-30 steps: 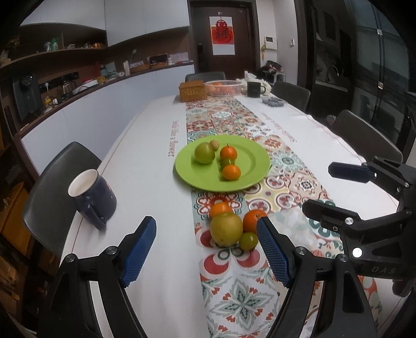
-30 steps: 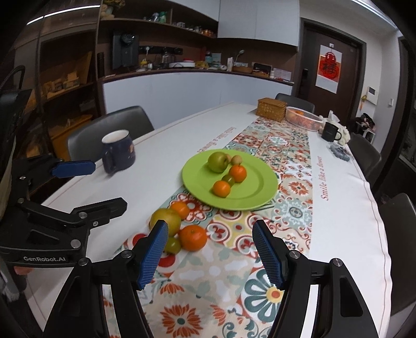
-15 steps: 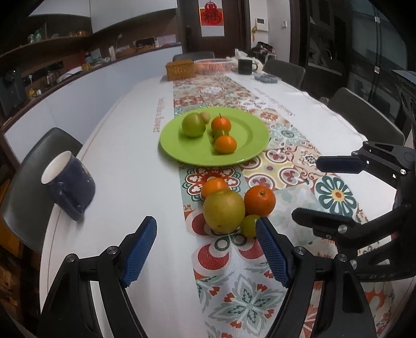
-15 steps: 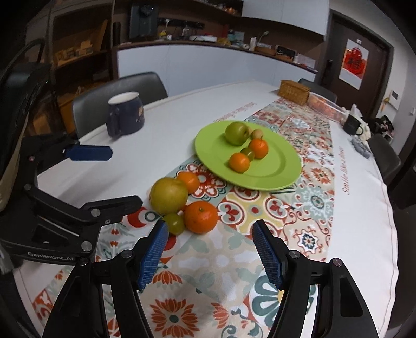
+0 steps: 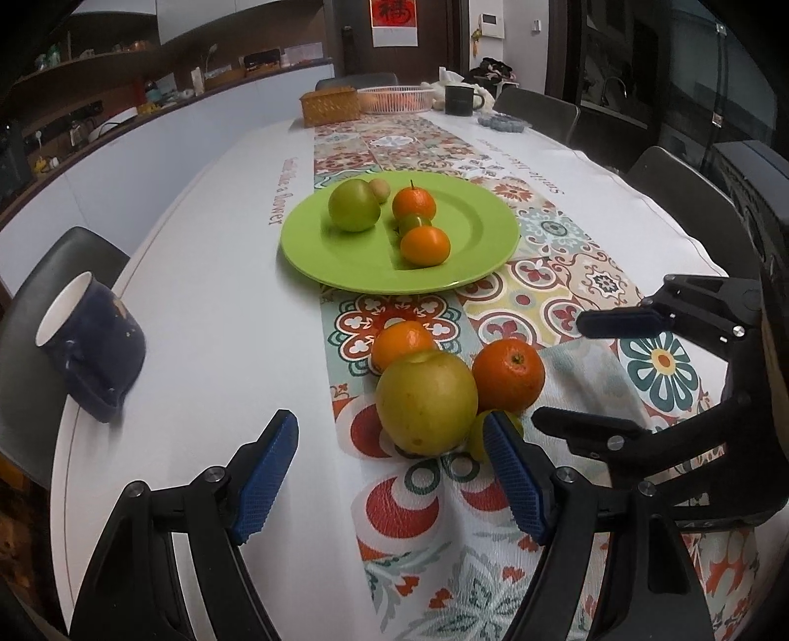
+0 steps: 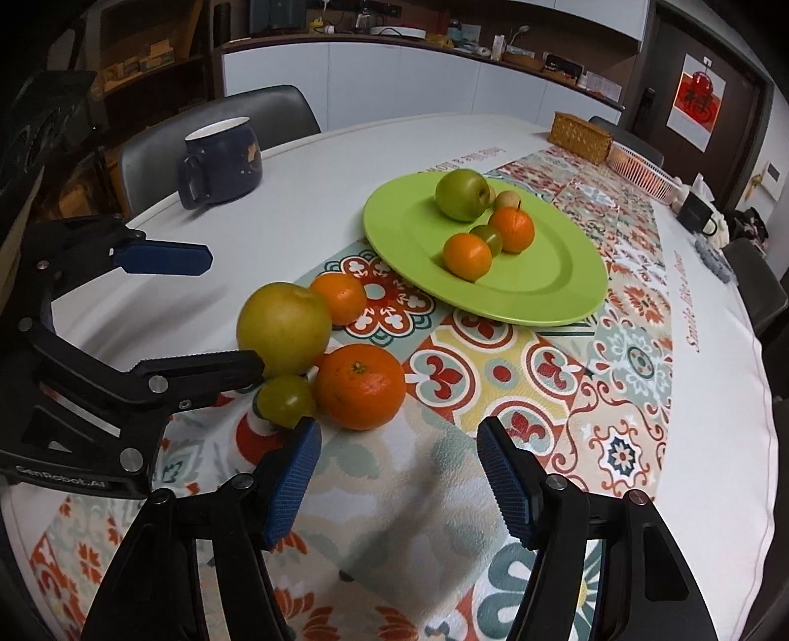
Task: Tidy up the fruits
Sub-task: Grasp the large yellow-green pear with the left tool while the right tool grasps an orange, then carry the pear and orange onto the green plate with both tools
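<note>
Both claws gape empty: the left claw (image 5: 389, 473) frames the yellow-green pear (image 5: 426, 402), probably its pick; the right claw (image 6: 397, 476) faces the large orange (image 6: 360, 387), short of the green plate (image 6: 552, 291).

Both blue-padded black grippers, left (image 5: 389, 473) and right (image 6: 397, 476), have dropped lower and closer to the four loose fruits around the big yellow-green pear (image 5: 426, 402).

Long white table (image 5: 212, 276) with patterned runner (image 6: 498, 374), dark chairs (image 5: 685, 192), white cabinets (image 6: 394, 79), dark door (image 5: 444, 44) beyond.
</note>
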Available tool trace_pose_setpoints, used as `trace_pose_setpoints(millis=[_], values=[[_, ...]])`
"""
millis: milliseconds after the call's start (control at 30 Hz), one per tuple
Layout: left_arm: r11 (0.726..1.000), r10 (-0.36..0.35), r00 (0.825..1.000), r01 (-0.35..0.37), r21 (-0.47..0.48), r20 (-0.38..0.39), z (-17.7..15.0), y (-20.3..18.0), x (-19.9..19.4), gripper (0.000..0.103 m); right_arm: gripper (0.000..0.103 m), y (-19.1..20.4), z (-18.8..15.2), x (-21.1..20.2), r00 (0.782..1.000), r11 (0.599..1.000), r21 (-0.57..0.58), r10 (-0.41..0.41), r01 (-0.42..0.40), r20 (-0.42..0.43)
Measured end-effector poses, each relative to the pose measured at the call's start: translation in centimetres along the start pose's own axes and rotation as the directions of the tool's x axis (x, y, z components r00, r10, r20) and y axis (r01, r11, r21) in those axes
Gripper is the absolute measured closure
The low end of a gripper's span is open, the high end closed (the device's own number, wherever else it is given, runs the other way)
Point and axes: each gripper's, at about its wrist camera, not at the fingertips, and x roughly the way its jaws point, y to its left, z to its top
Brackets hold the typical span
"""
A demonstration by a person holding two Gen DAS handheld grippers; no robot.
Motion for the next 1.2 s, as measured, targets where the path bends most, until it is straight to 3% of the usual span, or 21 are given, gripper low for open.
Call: trace_pose_setpoints(millis=[300,467,600,700,1200], values=[[0.997,-0.064,0.997,0.062,-0.049,-0.031,0.9,0.6,1.6,0.030,0.039,0.3,1.0,1.7,0.999,0.998,-0.024,0.054,-0.054,0.004],[0.994,-0.081,0.996,0.078,-0.072,-0.047,0.9,0.9,2.3,0.033,0.048,0.3,1.1,2.4,0.996,0.996,-0.005,0.093,-0.093,-0.001],[0.991,-0.108,0.992,0.102,-0.091,-0.067,1.0,1.0,2.9,0.048,0.059,0.3,1.1,2.5,0.992,0.992,0.020,0.125,-0.125,0.006],[0.990,-0.114,0.990,0.106,-0.097,-0.082,0.9,0.9,3.4,0.055,0.060,0.3,0.9,2.4,0.995,0.995,0.026,0.100,-0.100,0.011],[0.996,-0.036,0.999,0.033,-0.083,-0.036,1.0,-0.3,0.5,0.055,0.060,-1.7,-0.1,-1.9,0.996,0.978,0.203,0.022,-0.040,0.088]])
